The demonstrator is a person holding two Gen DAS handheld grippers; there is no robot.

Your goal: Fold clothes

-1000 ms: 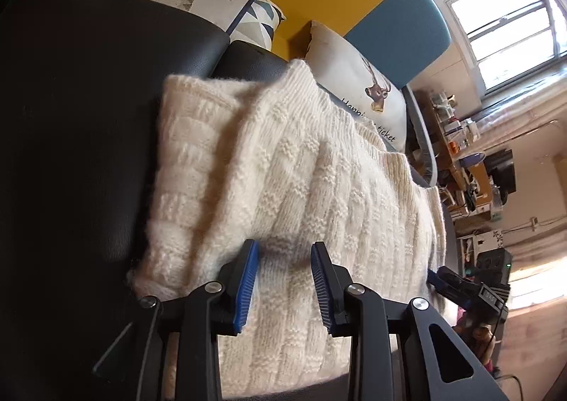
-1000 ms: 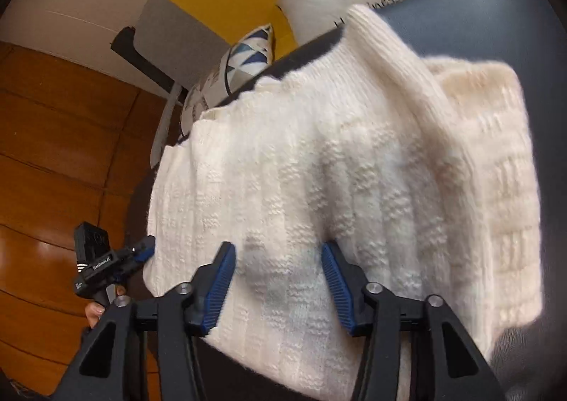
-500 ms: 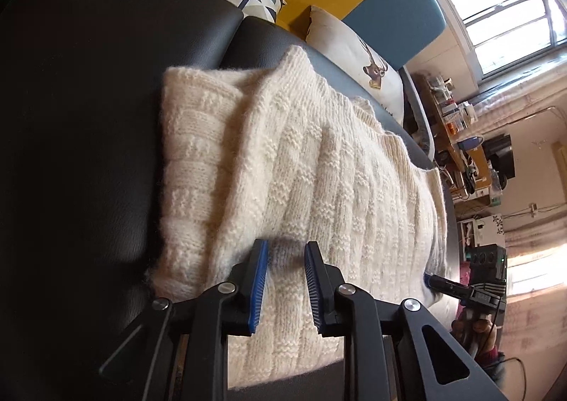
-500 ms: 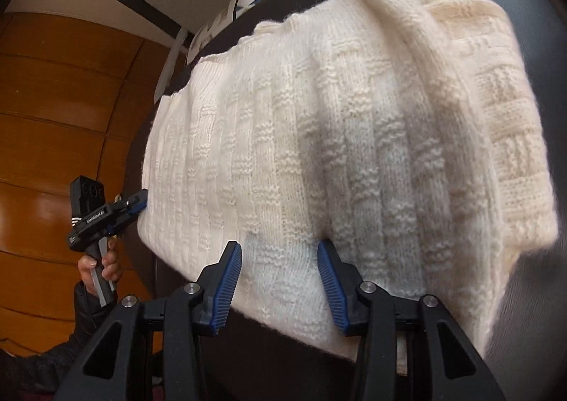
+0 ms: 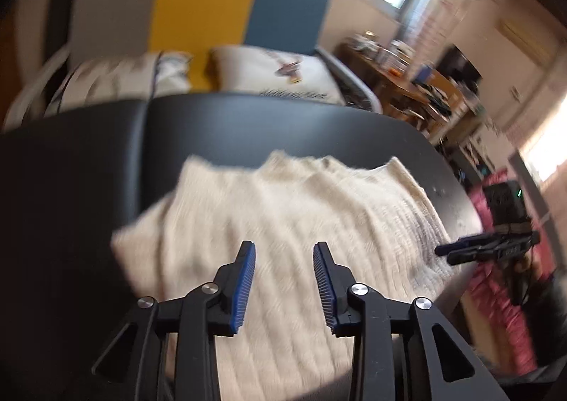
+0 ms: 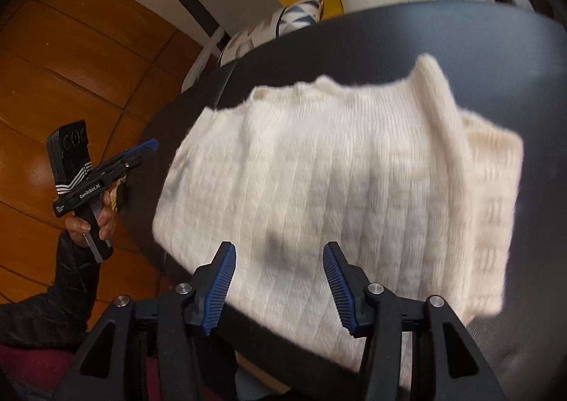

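Observation:
A cream knitted sweater [image 5: 283, 209] lies folded in a rough rectangle on a black padded surface [image 5: 248, 124]. My left gripper [image 5: 283, 259] hovers above its near edge, open, with nothing between the blue pads. In the right wrist view the same sweater [image 6: 336, 170] shows a thicker folded band along its right side. My right gripper [image 6: 278, 255] is open over the near hem and holds nothing. Each view shows the other gripper side-on: the right gripper [image 5: 460, 252] off the sweater's right edge, and the left gripper [image 6: 141, 149] held by a hand [image 6: 102, 220] off the left edge.
Patterned pillows [image 5: 276, 71] lean on a grey, yellow and blue backrest [image 5: 202, 0] behind the black surface. A cluttered wooden desk [image 5: 407, 82] stands at the right under a window. Wood flooring [image 6: 71, 64] lies to the left. A pink cloth [image 5: 496, 277] hangs at the right.
Both grippers have drawn back and risen away from the sweater, so more of it shows. The left jaws have widened. The sweater stays flat on the black surface.

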